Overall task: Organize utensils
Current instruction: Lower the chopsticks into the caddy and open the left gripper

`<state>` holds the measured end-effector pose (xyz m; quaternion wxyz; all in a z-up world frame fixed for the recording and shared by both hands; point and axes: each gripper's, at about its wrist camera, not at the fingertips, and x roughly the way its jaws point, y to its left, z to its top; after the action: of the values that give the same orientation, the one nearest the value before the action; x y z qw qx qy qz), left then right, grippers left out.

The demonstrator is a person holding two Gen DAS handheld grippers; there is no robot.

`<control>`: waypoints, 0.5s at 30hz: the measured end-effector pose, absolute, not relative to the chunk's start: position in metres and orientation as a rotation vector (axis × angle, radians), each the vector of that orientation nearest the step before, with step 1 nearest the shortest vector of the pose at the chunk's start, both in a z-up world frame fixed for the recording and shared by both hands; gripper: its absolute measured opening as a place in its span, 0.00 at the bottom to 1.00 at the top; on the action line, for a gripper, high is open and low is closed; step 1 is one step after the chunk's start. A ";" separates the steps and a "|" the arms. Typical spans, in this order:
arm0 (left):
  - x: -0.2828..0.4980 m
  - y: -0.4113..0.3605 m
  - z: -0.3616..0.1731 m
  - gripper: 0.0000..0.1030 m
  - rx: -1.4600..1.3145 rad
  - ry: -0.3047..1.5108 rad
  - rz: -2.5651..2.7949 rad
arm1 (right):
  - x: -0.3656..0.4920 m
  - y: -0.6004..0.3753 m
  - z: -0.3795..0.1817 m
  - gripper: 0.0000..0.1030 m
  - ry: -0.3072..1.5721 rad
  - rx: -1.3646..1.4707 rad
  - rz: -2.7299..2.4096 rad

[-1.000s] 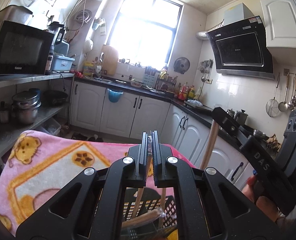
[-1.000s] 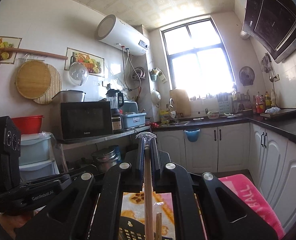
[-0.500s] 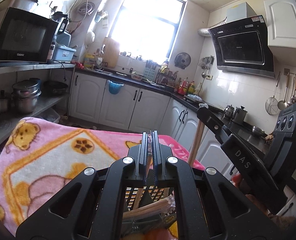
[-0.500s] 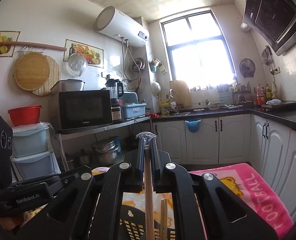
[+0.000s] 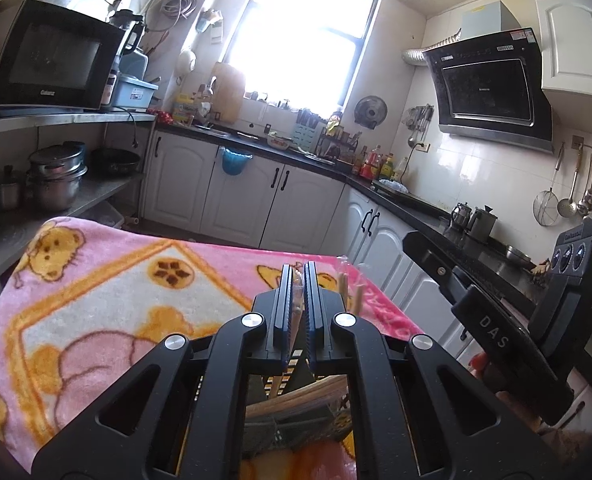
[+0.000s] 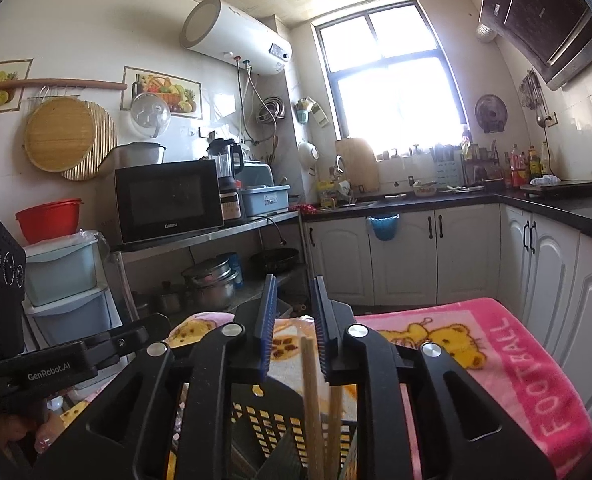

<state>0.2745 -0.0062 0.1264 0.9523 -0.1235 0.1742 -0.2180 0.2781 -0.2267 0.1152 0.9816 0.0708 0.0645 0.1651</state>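
Left gripper [image 5: 299, 280]: jaws pinching wrapped chopsticks [image 5: 297, 300] above the black basket [image 5: 296, 412].
Right gripper [image 6: 293, 300]: jaws just opening, standing apart around loose wooden chopsticks [image 6: 311, 392], which are resting upright in the basket on the pink blanket [image 6: 516, 360].

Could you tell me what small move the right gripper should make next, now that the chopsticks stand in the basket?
Probably lift the right gripper straight up and away. Its jaws have just been opening and no longer press on the wooden chopsticks, which stand free between them with their lower ends down in the black slotted basket. A sideways pull might knock them over.
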 end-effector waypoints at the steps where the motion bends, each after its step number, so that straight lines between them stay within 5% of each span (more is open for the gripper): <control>1: 0.274 -0.006 0.127 0.02 -0.252 0.357 -0.443 | 0.276 -0.228 0.115 0.20 0.134 0.142 0.332; 8: 0.266 0.000 0.127 0.03 -0.258 0.381 -0.443 | 0.260 -0.236 0.114 0.30 0.204 0.130 0.322; 15: 0.255 0.009 0.124 0.21 -0.278 0.393 -0.436 | 0.244 -0.238 0.108 0.37 0.291 0.096 0.322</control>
<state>0.2545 0.0094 0.1236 0.9478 -0.1364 0.1930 -0.2142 0.2442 -0.2376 0.1085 0.9754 0.0474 0.1441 0.1599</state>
